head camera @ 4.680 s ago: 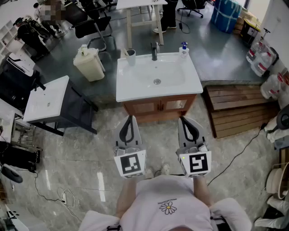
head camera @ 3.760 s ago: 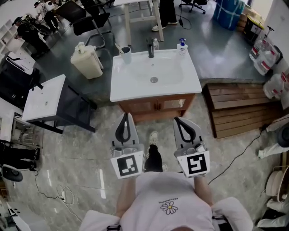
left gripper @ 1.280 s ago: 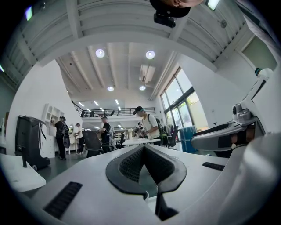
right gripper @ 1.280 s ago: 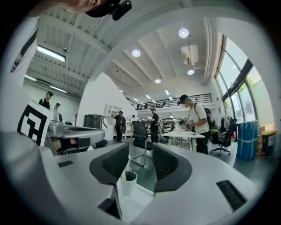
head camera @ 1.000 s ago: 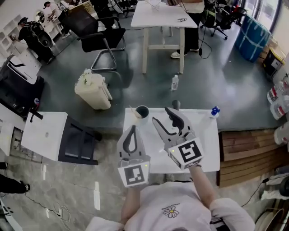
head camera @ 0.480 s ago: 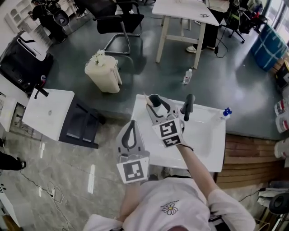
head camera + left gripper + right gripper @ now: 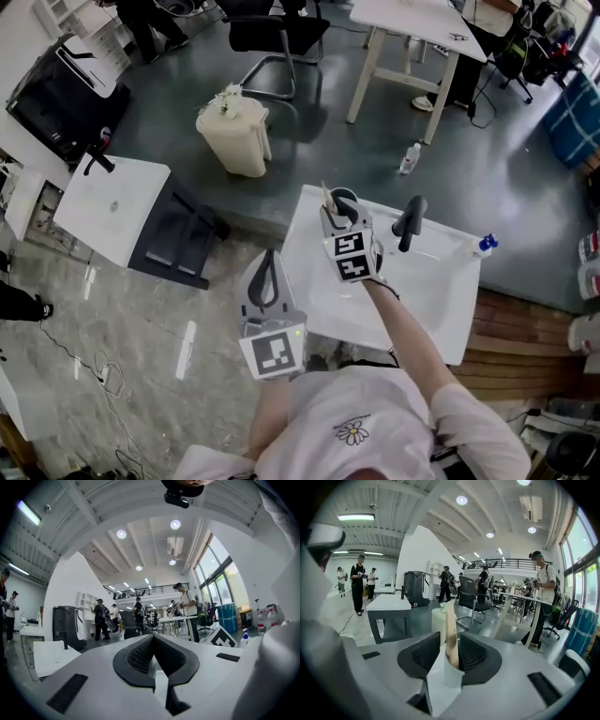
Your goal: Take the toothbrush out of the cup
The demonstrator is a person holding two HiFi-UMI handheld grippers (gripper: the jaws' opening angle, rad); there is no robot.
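Centrally, one white, glossy, rectangular washbasin [image 7: 441, 300] sits in the head view; one dark curved faucet [image 7: 410, 221] stands at its rear edge; one small bottle with a blue cap [image 7: 482, 247] stands at its rear right corner.

Two hand-held grippers are present; each has a smooth grey body, black ribbed jaw pads and a cube bearing black-and-white square markers.

Left gripper [image 7: 267, 259]: held beside the basin's front left edge; the left gripper view shows its jaws meeting at the tips with nothing between them.

Right gripper [image 7: 340, 217]: extended over the basin's rear left corner; the right gripper view shows its jaws a narrow gap apart, one on each side of the toothbrush handle; the handle lies closer to the pad on that view's right, with a sliver of space at the other pad.

One white cylindrical cup [image 7: 452, 672] stands on that rear left corner, just below the right gripper's jaws.

One toothbrush [image 7: 451, 630], with a flat, tan, stick-shaped handle, stands near upright in the cup; its top rises above the pads.
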